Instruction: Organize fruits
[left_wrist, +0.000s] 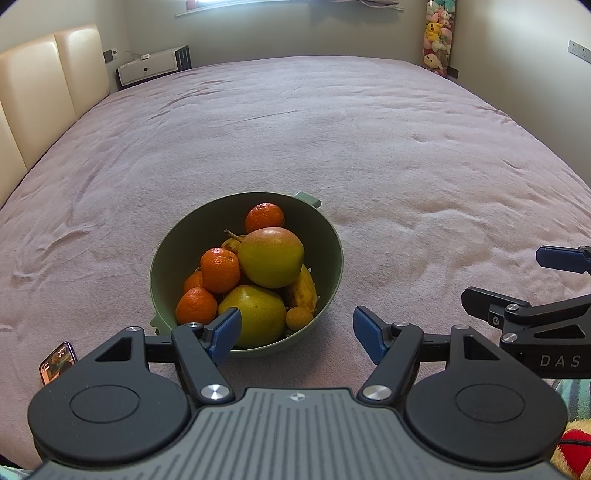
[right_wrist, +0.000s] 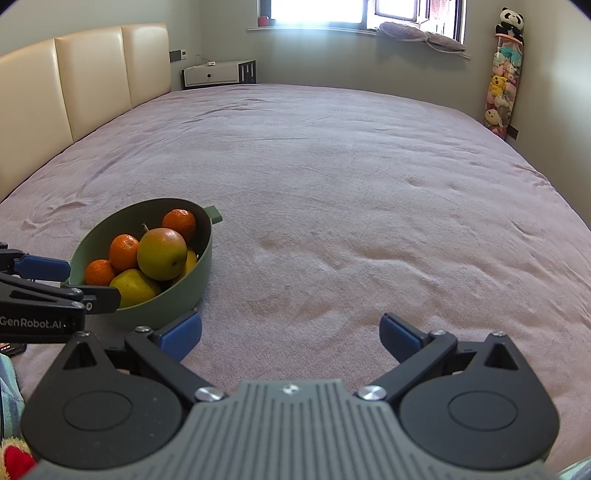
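Observation:
A green bowl (left_wrist: 177, 243) with side handles sits on the pink bedspread and holds several mandarins (left_wrist: 220, 269), a red-green mango (left_wrist: 270, 256), a yellow-green mango (left_wrist: 255, 317) and bananas (left_wrist: 304, 286). My left gripper (left_wrist: 297, 334) is open and empty, just in front of the bowl, its left pad over the near rim. My right gripper (right_wrist: 290, 338) is open and empty, over bare bedspread to the right of the bowl (right_wrist: 184, 288). Each gripper shows at the edge of the other's view.
The pink bedspread (right_wrist: 351, 184) stretches far ahead and to the right. A cream headboard (right_wrist: 92, 74) runs along the left. A phone (left_wrist: 57, 363) lies near the bowl at the bed's near left. A nightstand (right_wrist: 218, 74) and a hanging stack of plush toys (right_wrist: 504, 85) stand at the back.

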